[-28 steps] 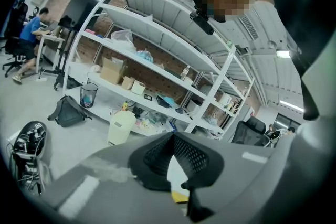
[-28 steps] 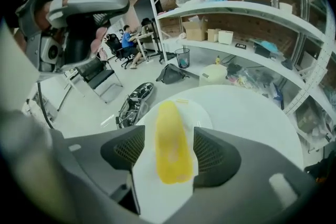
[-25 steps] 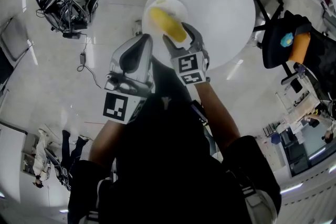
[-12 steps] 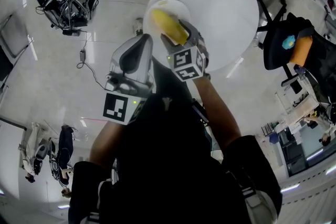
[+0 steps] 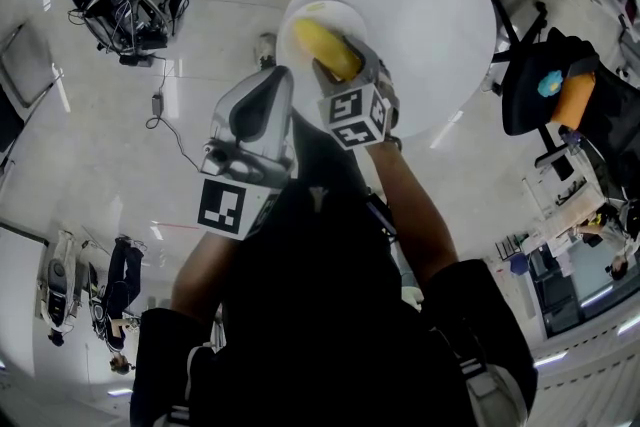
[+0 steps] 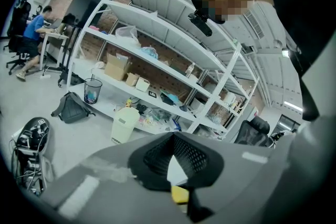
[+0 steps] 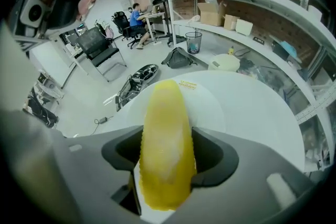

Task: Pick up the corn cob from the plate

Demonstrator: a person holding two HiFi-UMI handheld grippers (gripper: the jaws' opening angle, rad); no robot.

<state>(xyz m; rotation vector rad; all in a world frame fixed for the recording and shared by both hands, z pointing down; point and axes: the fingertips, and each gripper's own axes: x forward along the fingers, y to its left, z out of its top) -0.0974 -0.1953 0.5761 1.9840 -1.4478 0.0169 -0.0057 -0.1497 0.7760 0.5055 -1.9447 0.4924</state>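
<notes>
In the head view the grey polished floor (image 5: 100, 165) fills the frame. The round white table (image 5: 430, 15) sits toward 1 o'clock. A black office chair (image 5: 540, 85) stands at the table's 3 o'clock, just off its edge, and a heap of black gear with cables (image 5: 115, 0) lies on the floor far out at 10 o'clock. A long white shelving rack (image 6: 157, 39) loaded with boxes runs across the left gripper view.

The white plate (image 5: 305, 20) rests on the table at its 9 o'clock rim.

The left gripper (image 6: 173, 136) is held over the floor at the plate's 7 o'clock, well clear of the table. Its jaws are together with nothing between them.

The right gripper (image 5: 345, 80) points steeply down at the plate's 5 o'clock edge. Its jaws have just been closing and the corn cob (image 7: 165, 139) stands between them. In the right gripper view the dark pads (image 7: 210, 157) meet the cob's two flanks near its nearer end, so the gripper is clamped on it.

The cob lies lengthwise on the plate, its far tip pointing to 12 o'clock in that view. From these angles it is unclear whether the nearer end is off the plate.
</notes>
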